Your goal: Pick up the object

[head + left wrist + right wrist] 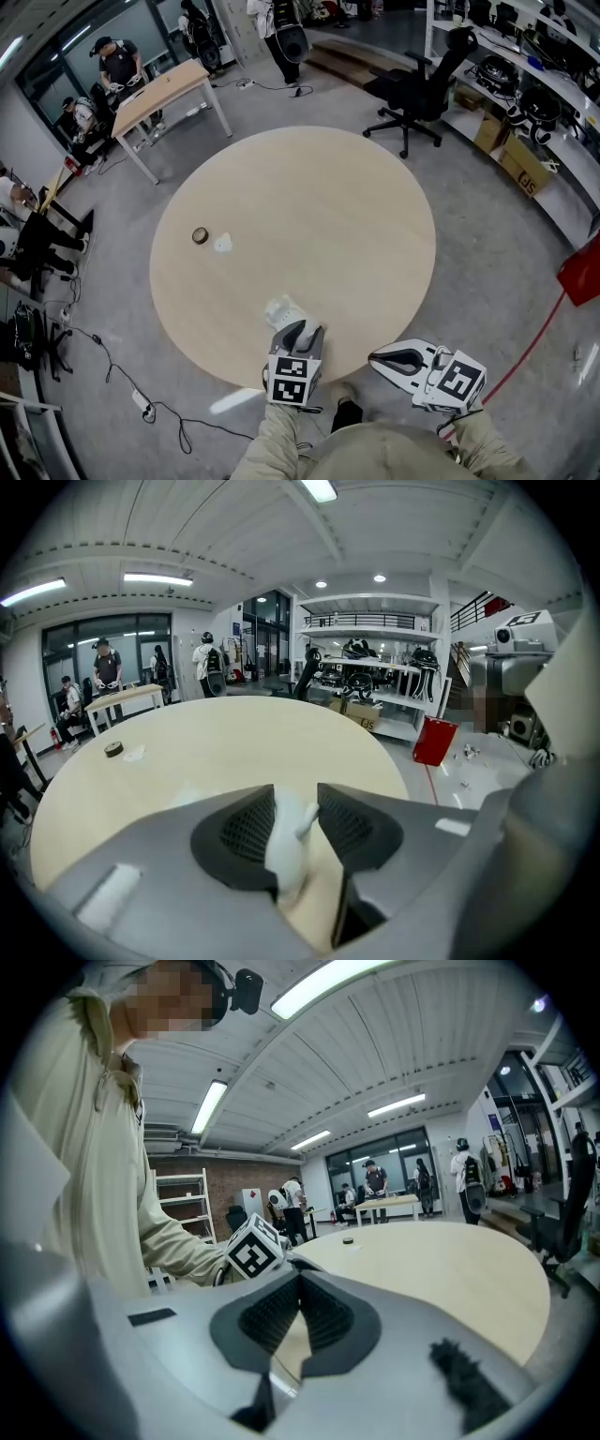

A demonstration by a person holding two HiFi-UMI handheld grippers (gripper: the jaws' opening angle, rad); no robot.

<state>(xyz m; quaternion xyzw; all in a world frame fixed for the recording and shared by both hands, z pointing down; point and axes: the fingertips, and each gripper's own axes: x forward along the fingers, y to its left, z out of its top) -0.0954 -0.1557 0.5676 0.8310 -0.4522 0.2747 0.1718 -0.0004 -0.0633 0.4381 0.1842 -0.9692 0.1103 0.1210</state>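
Observation:
A small white crumpled object (283, 310) sits at the near edge of the round wooden table (309, 206). My left gripper (298, 330) is shut on it from the near side. In the left gripper view the white object (287, 841) stands upright between the two dark ribbed pads (239, 832), which press on both its sides. My right gripper (375, 356) hangs off the table's near edge, pointing left, its jaws shut with nothing between them. In the right gripper view its pads (323, 1321) meet at the tips, and the left gripper's marker cube (253, 1249) shows just behind.
A dark roll of tape (200, 235) and a small white scrap (223, 244) lie on the table's left side. A black office chair (417, 89) and a rectangular table (164, 94) stand beyond. People are at the far left. Cables (141, 398) trail on the floor.

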